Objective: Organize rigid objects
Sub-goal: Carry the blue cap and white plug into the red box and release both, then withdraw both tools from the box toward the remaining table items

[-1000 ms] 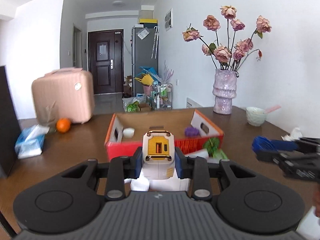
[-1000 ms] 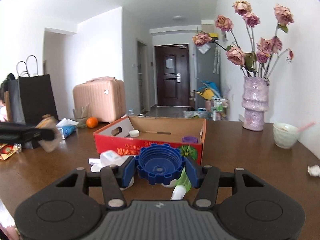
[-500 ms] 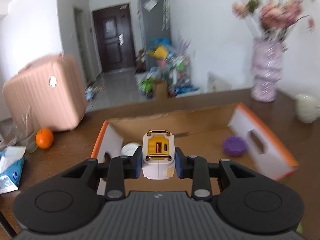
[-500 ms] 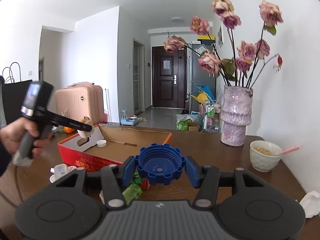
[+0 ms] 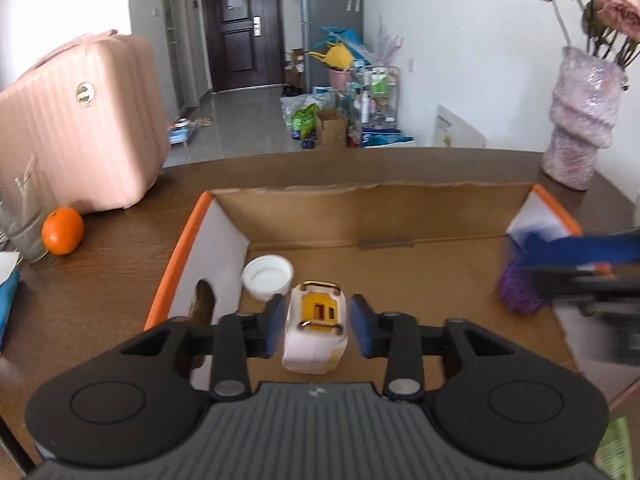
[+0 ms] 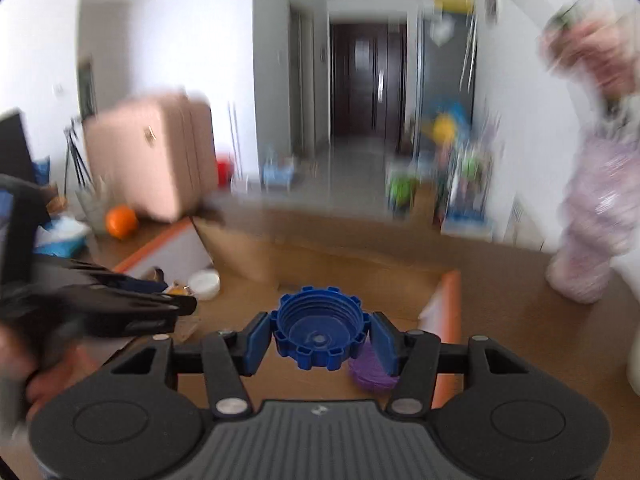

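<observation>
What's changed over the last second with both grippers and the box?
The left gripper moved from in front of the cardboard box to over its inside, and its jaws have just been opening: the white and yellow charger sits between them with gaps on both sides, let go. The right gripper swung in over the box too. Unchanged: it stays clamped on the blue cap; the white lid and purple object remain inside.

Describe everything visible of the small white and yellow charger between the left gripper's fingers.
The charger is a small, rounded white block of glossy plastic with a yellow end face bearing two ports, framed by gold-coloured loops at top and bottom. It sits tilted over the cardboard box floor, beside a white cap. The left gripper has just been opening: both blue pads stand clear of its sides, so it is released. Whether it already rests on the floor cannot be told.
</observation>
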`<state>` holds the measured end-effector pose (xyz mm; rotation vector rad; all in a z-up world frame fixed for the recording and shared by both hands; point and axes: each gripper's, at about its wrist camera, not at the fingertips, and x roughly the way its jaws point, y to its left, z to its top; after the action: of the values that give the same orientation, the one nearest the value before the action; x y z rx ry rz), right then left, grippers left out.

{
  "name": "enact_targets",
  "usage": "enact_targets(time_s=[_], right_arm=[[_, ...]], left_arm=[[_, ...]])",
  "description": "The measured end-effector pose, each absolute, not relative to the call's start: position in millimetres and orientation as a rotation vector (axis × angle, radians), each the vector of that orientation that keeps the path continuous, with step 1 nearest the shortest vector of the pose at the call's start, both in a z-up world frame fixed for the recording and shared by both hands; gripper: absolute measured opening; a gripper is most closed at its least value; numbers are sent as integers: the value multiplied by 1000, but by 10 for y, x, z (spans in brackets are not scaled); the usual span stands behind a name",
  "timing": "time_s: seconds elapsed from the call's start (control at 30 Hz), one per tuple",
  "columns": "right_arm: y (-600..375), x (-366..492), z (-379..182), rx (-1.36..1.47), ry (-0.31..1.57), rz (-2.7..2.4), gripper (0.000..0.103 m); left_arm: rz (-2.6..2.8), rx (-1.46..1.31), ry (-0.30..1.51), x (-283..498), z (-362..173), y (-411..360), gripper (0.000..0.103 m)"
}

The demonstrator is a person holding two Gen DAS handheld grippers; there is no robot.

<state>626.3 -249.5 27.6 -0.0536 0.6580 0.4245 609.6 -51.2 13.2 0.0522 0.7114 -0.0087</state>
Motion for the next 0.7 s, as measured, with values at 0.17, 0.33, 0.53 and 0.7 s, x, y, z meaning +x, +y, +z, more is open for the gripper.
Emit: enact_targets(time_s=[0.17,0.33,0.53,0.7], right_arm=[[-2286,6508,78,-11,758,365,58],[-2644,5667,354,65,631,385,72],[-2984,4013,591,7,423,379,86],[-2872,2712,499,-86,276,332,92]], left_arm=[[-48,82,644,5709,397,-528,57],[-80,77,515,4652,606,-363,55],[-135,74,368,2976,443,-188,76],[-164,118,340,2001,189,-128,83]])
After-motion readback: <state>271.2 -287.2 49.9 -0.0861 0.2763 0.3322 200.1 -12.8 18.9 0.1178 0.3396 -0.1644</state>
